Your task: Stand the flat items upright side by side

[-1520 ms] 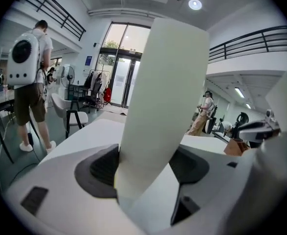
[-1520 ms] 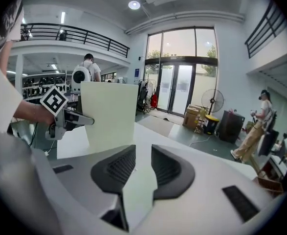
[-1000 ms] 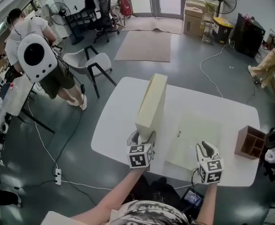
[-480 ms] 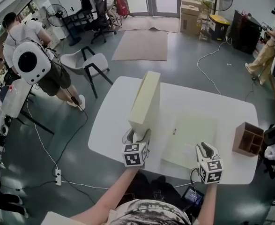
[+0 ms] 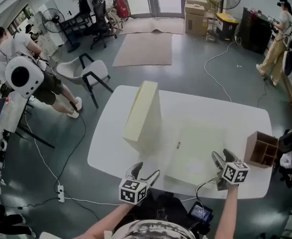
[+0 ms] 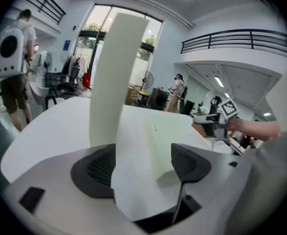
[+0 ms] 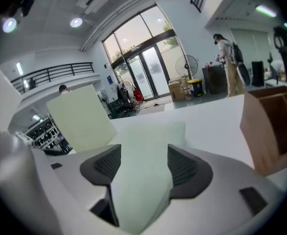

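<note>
Left claw (image 6: 143, 156) is open, its jaws having just spread wider, with only bare desk (image 5: 220, 111) showing between them. It hovers at the desk's near edge, close to but apart from the upright board (image 5: 142, 114), a pale slab standing on its long edge left of centre. Right claw (image 7: 143, 156) is also open, its jaws having just parted; the flat board (image 5: 200, 151) shows between them, unpressed, lying on the desk right of the upright one. A wooden box (image 5: 261, 149) stands at the desk's right edge.
</note>
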